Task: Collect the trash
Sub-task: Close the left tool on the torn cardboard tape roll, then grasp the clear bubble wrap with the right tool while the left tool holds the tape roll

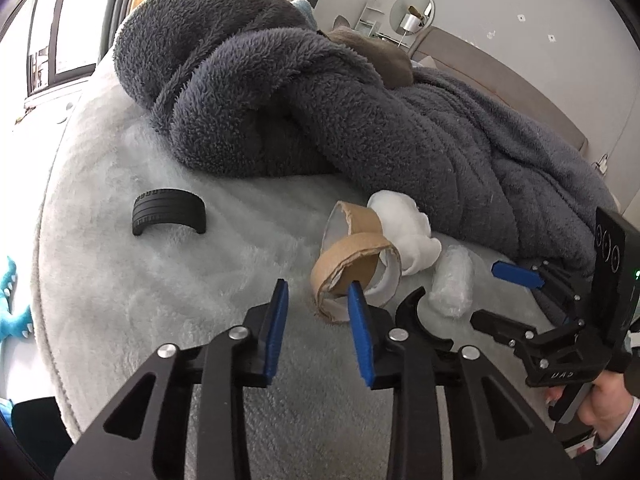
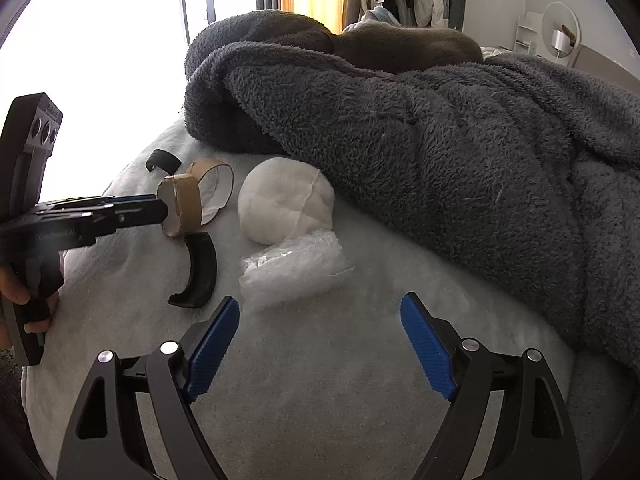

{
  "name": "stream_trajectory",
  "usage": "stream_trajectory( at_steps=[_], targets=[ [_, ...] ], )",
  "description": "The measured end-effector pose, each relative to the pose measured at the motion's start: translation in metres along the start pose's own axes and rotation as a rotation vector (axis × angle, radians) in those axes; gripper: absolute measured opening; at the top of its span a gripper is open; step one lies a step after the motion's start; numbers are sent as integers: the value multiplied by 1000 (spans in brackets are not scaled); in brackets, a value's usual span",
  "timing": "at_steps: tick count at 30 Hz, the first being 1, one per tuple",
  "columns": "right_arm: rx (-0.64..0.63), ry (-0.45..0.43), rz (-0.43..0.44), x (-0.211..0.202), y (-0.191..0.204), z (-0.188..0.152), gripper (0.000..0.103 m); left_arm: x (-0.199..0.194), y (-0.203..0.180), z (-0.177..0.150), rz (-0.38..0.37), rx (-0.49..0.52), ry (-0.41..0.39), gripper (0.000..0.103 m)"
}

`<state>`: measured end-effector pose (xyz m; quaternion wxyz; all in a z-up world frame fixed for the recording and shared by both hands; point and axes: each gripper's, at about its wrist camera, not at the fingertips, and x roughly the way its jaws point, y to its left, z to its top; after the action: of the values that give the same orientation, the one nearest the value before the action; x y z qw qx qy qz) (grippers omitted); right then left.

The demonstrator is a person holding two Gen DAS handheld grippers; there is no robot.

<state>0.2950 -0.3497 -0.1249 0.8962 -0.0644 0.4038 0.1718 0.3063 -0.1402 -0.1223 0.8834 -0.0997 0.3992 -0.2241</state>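
Note:
Two torn brown cardboard tape rings [image 1: 352,252] [image 2: 188,196] lie on a pale fluffy bed cover [image 1: 160,300]. My left gripper [image 1: 318,300] [image 2: 162,210] is at the nearer ring. Its right pad sits at the ring's mouth, and a gap still shows between the blue pads. A white wad [image 1: 404,232] [image 2: 284,204] and a clear bubble-wrap bundle [image 1: 452,284] [image 2: 296,272] lie just beyond. My right gripper [image 2: 320,316] [image 1: 486,294] stands wide open just short of the bundle, holding nothing.
A black ribbed arc [image 1: 168,212] [image 2: 162,160] lies to the left, and a second black curved piece [image 1: 416,320] [image 2: 198,272] sits between the grippers. A heaped dark grey blanket [image 1: 320,100] [image 2: 440,140] rises behind. A blue toy [image 1: 12,312] lies off the bed's left edge.

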Motion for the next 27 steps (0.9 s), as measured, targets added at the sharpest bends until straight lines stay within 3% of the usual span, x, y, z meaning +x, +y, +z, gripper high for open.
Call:
stream_trajectory(
  at_steps=[9,27],
  targets=[
    [-17,4,6,3,5,5,84,0,0,1,-15,3,4,10],
    [-58,30,-27,14,18,25,85,-42,-1,9,9,66,-27,5]
  ],
)
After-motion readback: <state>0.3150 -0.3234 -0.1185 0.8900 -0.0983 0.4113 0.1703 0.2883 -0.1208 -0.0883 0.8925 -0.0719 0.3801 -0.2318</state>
